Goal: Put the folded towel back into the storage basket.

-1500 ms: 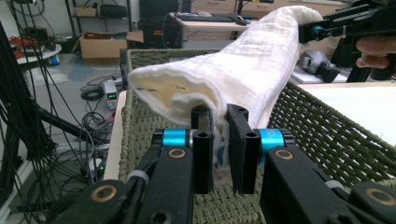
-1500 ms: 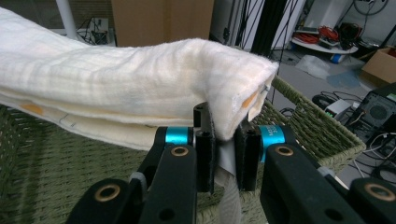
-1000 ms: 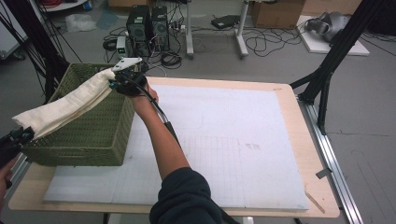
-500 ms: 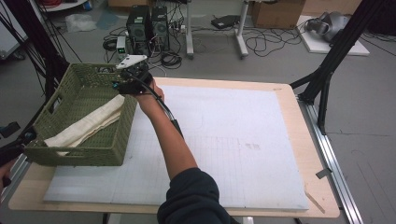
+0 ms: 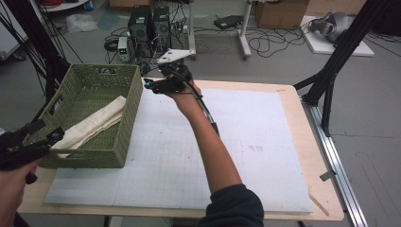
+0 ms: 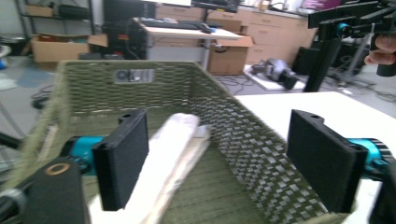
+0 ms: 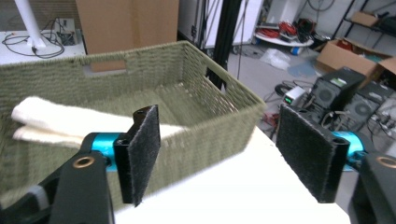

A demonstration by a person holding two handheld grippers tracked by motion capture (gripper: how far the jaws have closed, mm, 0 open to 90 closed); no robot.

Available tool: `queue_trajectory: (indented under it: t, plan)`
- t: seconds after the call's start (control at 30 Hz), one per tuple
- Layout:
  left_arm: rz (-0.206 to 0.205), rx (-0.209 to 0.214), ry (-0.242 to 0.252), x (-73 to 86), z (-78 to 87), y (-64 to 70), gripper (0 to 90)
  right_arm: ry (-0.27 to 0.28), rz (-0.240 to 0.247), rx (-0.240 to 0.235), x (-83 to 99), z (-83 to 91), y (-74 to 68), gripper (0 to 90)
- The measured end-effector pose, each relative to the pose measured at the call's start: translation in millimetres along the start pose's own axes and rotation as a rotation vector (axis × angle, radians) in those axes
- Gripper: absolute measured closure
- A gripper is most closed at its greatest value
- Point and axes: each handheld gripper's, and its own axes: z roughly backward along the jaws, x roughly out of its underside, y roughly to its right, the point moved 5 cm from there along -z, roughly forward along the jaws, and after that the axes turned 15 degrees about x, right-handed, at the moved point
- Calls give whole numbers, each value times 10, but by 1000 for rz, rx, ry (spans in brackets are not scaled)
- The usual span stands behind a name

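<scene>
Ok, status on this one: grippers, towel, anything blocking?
Left gripper open, right gripper open. Towel lying inside green basket, released. Nothing in the way.

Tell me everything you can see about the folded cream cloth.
The folded cream cloth looks like soft towelling, doubled lengthwise into a long thick strip. It lies inside the green woven basket, running diagonally from the near left corner toward the middle of its floor, its near end against the basket's front wall. Neither gripper touches it: the left gripper and right gripper both stand open and empty.
</scene>
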Motion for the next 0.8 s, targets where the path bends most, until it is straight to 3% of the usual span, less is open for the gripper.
queue_trajectory:
  t: [0.1,0.37,0.8]
  plan:
    - [1,57,-12,16,-154,110,192,-7,-14,18,105,210,153,256]
    - [-29,156,-28,29,-559,424,192,-31,-39,63,434,688,447,215]
    - [-81,305,-40,138,-1114,896,199,-72,-84,134,1132,1407,644,193]
